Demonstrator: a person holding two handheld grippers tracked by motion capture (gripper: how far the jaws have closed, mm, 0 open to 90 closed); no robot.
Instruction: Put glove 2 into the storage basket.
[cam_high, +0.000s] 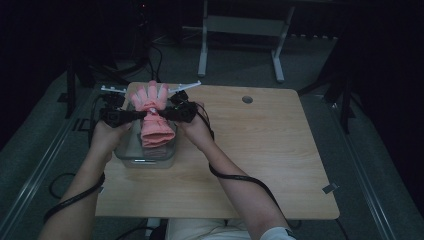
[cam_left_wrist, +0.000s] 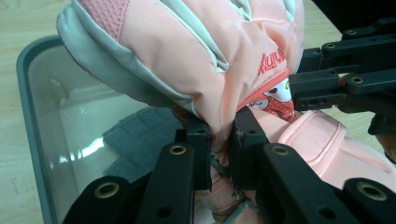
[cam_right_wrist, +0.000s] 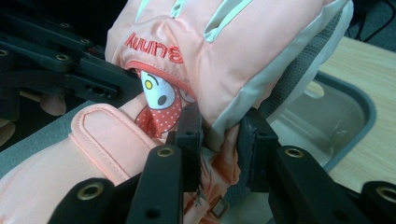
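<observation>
Pinched at the wrist from both sides: pink glove (cam_high: 151, 112), held above clear plastic bin (cam_high: 131, 155) near the table's (cam_high: 260, 150) far-left corner. Left gripper (cam_left_wrist: 220, 140) clamped on a fold of the glove's fabric, jaws nearly together with the cloth squeezed between them. Right gripper (cam_right_wrist: 219, 135) likewise closed on the opposite side of the wrist, a thicker bunch of fabric between its jaws. Fingers of the glove pointing toward the far edge, cuff hanging toward the near edge over the bin's opening. Something grey and folded lying inside the bin, seen in the left gripper view; hard to tell what. Step in hand, by the look of it: carrying the glove over the bin for placing inside. Next move calls for lowering both hands together, keeping the cuff within the bin's walls, then releasing both grips once the glove rests on the bottom.
</observation>
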